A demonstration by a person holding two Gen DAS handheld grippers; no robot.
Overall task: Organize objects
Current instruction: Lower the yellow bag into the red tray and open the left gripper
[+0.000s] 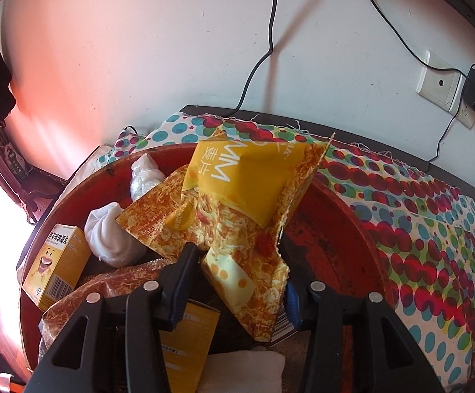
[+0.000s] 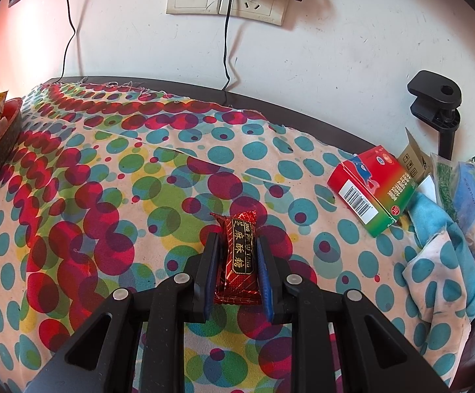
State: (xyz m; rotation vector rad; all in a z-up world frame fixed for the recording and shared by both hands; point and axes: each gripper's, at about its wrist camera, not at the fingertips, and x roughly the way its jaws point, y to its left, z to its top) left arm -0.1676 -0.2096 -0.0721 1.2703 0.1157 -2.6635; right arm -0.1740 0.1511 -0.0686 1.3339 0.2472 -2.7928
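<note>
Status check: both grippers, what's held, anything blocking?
Left gripper open around yellow snack packet over red basin. Right gripper shut on red candy. Nothing in the way.

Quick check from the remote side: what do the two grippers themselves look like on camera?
Both match: the left gripper and right gripper have matte black plastic linkage arms with triangular cutouts, round silver pivot pins, and straight black fingers faced with blue pads. No cables, sleeves or markings show.

A dark table (image 2: 178,82) wears a polka-dot cloth (image 2: 106,170); on it lie a red candy (image 2: 239,258), a red-green box (image 2: 373,188) and a red tray (image 1: 335,235).
</note>
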